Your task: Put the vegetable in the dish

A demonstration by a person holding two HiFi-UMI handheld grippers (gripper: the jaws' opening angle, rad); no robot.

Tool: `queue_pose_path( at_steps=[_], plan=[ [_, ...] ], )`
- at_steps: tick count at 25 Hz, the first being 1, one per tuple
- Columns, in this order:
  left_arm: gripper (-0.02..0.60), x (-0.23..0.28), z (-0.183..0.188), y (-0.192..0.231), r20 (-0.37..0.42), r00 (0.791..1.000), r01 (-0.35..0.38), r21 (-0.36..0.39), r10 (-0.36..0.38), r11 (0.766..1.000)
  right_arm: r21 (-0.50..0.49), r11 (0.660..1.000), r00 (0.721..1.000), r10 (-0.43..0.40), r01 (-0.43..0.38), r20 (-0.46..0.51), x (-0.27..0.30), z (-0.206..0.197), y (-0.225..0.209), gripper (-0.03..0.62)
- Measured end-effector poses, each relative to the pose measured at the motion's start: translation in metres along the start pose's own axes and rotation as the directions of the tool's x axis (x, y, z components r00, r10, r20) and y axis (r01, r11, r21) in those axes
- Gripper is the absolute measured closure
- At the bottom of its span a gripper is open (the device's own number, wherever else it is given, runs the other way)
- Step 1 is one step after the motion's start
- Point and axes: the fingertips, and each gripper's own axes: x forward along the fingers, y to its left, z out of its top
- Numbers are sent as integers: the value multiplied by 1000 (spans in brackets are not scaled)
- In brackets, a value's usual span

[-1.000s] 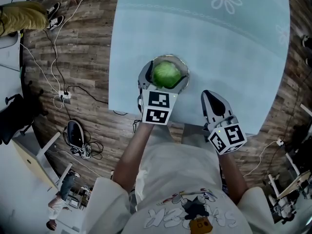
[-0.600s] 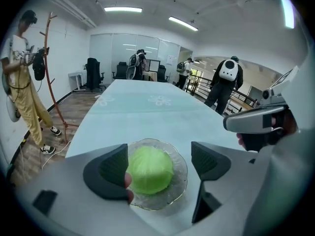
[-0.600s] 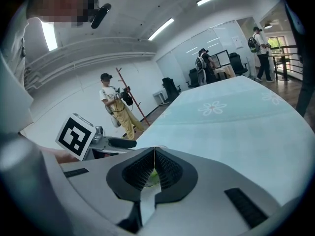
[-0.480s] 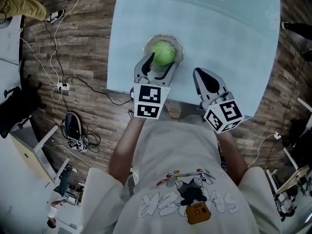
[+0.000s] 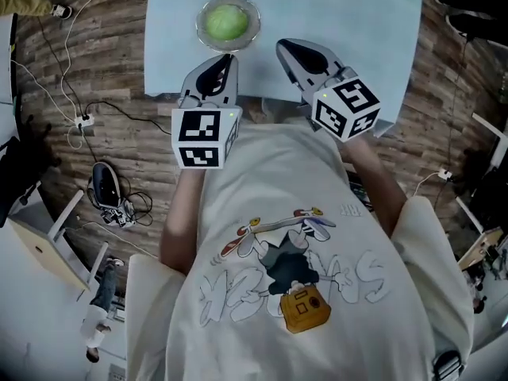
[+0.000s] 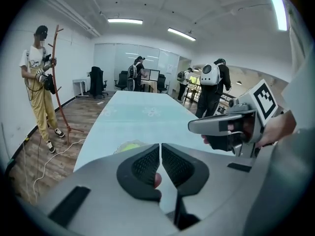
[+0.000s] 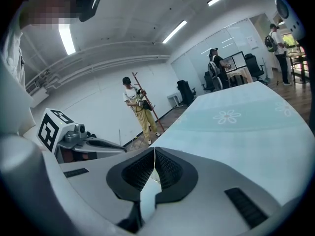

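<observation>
A round green vegetable [image 5: 226, 21] lies in a clear glass dish [image 5: 252, 32] near the front edge of the light blue table [image 5: 341, 6]. My left gripper [image 5: 225, 60] hangs above that edge, just short of the dish. Its jaws have just been closing and now stand shut with nothing between them. In the left gripper view the vegetable [image 6: 129, 146] peeks over the left gripper [image 6: 160, 147]. My right gripper [image 5: 284, 46] is level with it to the right, also shut and empty. In the right gripper view the pads of the right gripper [image 7: 154, 152] meet.
Cables and a power strip [image 5: 82, 121] lie on the wooden floor left of the table, with a dark device [image 5: 105, 189] nearer me. Several people stand around the room, one in yellow trousers [image 6: 40, 82] by a wooden pole. Office chairs [image 6: 97, 81] stand at the far end.
The left gripper let go of the vegetable, pulled back from the dish toward me, rose, and shut. The right gripper also rose and drew back. The vegetable stays in the dish.
</observation>
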Motion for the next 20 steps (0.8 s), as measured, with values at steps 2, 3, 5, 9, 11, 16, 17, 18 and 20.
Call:
queue_pose_path(
  at_steps=[2, 3, 5, 9, 11, 16, 17, 18, 20],
  plan=[
    [560, -13, 3, -6, 23, 1000, 3, -3, -3, 1000, 4, 1000, 1000, 20, -20, 0, -3, 0, 8, 572],
    [560, -19, 4, -10, 29, 1000, 8, -2, -8, 1000, 4, 1000, 1000, 27, -27, -3, -6, 0, 12, 572],
    [560, -30, 5, -18, 35, 999, 15, -1, -15, 1000, 8, 999, 999, 48, -48, -15, -14, -2, 20, 572],
    [560, -45, 5, -38, 50, 999, 9, -2, -9, 1000, 1, 995, 994, 104, -104, -39, -31, -8, 34, 572],
    [571, -43, 5, -43, 57, 998, 6, 13, -7, 1000, -33, 994, 993, 105, -107, -56, -37, -12, 37, 572],
    [572, -37, 18, -36, 92, 996, -1, -17, 3, 1000, -53, 993, 994, 98, -101, -49, -40, -7, 32, 572],
    [572, -36, 19, -37, 95, 995, 0, -21, 2, 1000, -25, 995, 995, 97, -98, -38, -44, -5, 27, 572],
    [572, -35, 20, -40, 97, 995, 1, -22, 1, 1000, 5, 995, 995, 96, -95, -30, -48, -3, 22, 572],
    [572, -34, 24, -46, 100, 995, 4, -19, -2, 1000, 48, 995, 996, 91, -90, -22, -56, -2, 15, 572]
  ],
)
